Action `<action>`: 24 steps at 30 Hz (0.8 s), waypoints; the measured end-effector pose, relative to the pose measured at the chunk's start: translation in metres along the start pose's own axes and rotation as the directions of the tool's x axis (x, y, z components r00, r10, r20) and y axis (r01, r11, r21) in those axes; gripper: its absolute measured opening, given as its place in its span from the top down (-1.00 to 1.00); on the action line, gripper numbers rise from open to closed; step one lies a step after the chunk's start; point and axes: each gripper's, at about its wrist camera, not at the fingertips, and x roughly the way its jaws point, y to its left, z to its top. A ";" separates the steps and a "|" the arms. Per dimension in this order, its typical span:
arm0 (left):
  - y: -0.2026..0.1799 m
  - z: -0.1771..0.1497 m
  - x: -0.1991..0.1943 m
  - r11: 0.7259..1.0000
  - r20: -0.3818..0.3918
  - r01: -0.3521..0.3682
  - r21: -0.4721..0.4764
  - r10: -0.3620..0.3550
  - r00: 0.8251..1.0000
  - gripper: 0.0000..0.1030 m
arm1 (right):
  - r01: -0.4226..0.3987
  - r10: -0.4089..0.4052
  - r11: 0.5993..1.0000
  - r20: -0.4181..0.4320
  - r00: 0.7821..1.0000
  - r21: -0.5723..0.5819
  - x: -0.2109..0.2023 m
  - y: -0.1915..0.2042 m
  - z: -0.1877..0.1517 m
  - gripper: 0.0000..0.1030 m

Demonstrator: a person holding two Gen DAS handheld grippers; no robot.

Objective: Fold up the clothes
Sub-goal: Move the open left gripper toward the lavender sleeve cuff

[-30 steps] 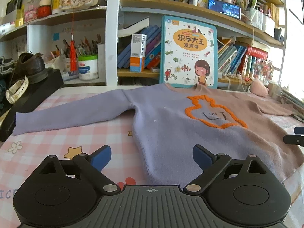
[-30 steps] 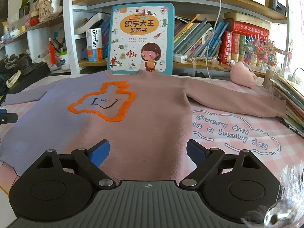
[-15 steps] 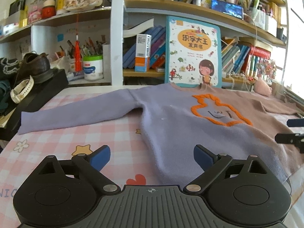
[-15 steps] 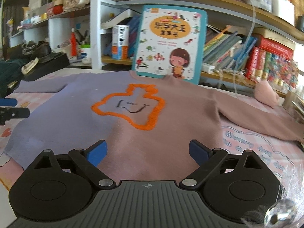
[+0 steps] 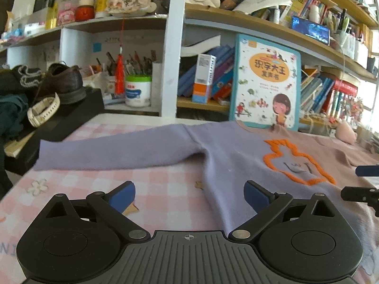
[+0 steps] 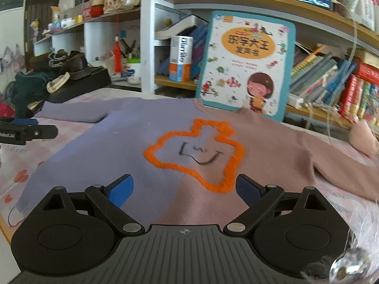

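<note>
Both grippers have swung left over the last second; the left sleeve (image 5: 113, 151) now sits ahead of the left gripper (image 5: 189, 193), likely the first fold target. Sweater (image 6: 132, 151) lies flat on the checked table (image 5: 154, 189), unfolded. Left and right gripper (image 6: 183, 187) are spread wide, holding nothing, touching nothing.

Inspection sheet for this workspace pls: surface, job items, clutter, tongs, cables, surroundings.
Surface: pink checked tablecloth.
Job's things: two-tone sweater flat, unfolded, both sleeves spread out; orange outline motif facing up.
Clutter: children's book upright behind the collar; pink plush at the far edge.
Tongs: left tongs open, empty; right tongs open, empty.
Cables: thin white cable hanging from the shelf.
Surroundings: crowded bookshelves; brown shoe on a black box.
</note>
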 end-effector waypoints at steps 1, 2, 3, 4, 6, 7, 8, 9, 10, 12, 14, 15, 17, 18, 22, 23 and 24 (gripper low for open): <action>0.001 0.002 0.001 1.000 0.004 -0.009 0.004 0.009 1.000 -0.94 | -0.009 0.009 1.000 0.005 1.000 -0.005 0.003 0.001 0.003 -0.81; 0.004 0.003 0.002 1.000 0.008 -0.018 0.004 0.018 1.000 -0.95 | -0.018 0.019 1.000 0.010 1.000 -0.010 0.007 0.002 0.005 -0.81; 0.006 0.005 0.003 1.000 0.012 -0.028 0.001 0.028 1.000 -0.95 | -0.027 0.027 1.000 0.016 0.999 -0.014 0.010 0.003 0.008 -0.81; 0.009 0.007 0.005 0.999 0.015 -0.040 -0.004 0.040 0.999 -0.95 | -0.035 0.036 0.999 0.023 0.999 -0.018 0.013 0.004 0.011 -0.81; 0.014 0.010 0.007 0.998 0.020 -0.060 -0.016 0.060 0.998 -0.96 | -0.055 0.056 0.998 0.037 0.998 -0.026 0.019 0.007 0.017 -0.82; 0.017 0.010 0.008 0.997 0.021 -0.069 -0.018 0.069 0.997 -0.96 | -0.064 0.066 0.997 0.043 0.997 -0.030 0.022 0.008 0.019 -0.82; 0.019 0.011 0.009 0.997 0.022 -0.078 -0.020 0.078 0.997 -0.96 | -0.074 0.076 0.997 0.050 0.996 -0.034 0.024 0.010 0.022 -0.84; 0.022 0.011 0.010 0.997 0.023 -0.081 -0.017 0.082 0.996 -0.96 | -0.083 0.085 0.996 0.054 0.995 -0.036 0.027 0.012 0.023 -0.86; 0.024 0.012 0.011 0.996 0.022 -0.086 -0.015 0.086 0.996 -0.96 | -0.092 0.094 0.995 0.057 0.994 -0.039 0.029 0.013 0.025 -0.86; 0.028 0.013 0.013 0.995 0.021 -0.102 -0.006 0.102 0.995 -0.97 | -0.108 0.110 0.993 0.063 0.992 -0.042 0.034 0.015 0.027 -0.87; 0.031 0.014 0.015 0.993 0.020 -0.122 0.003 0.122 0.992 -0.97 | -0.119 0.122 0.992 0.067 0.990 -0.040 0.037 0.017 0.027 -0.87; 0.032 0.014 0.017 0.991 0.020 -0.132 0.007 0.132 0.991 -0.97 | -0.125 0.127 0.992 0.069 0.990 -0.035 0.038 0.017 0.026 -0.87; 0.036 0.015 0.020 0.988 0.015 -0.156 0.014 0.156 0.988 -0.97 | -0.134 0.135 0.991 0.073 0.988 -0.021 0.039 0.017 0.025 -0.87; 0.037 0.016 0.022 0.986 0.012 -0.169 0.014 0.169 0.986 -0.97 | -0.138 0.139 0.990 0.072 0.988 -0.014 0.040 0.016 0.024 -0.87; 0.043 0.019 0.030 0.978 -0.004 -0.210 0.016 0.210 0.978 -0.97 | -0.144 0.144 0.990 0.064 0.988 0.004 0.043 0.014 0.022 -0.87; 0.044 0.020 0.032 0.976 -0.005 -0.217 0.014 0.217 0.976 -0.97 | -0.140 0.139 0.990 0.066 0.988 0.003 0.043 0.013 0.023 -0.87; 0.045 0.020 0.033 0.975 -0.005 -0.221 0.012 0.221 0.975 -0.97 | -0.134 0.134 0.991 0.070 0.989 0.001 0.043 0.013 0.023 -0.87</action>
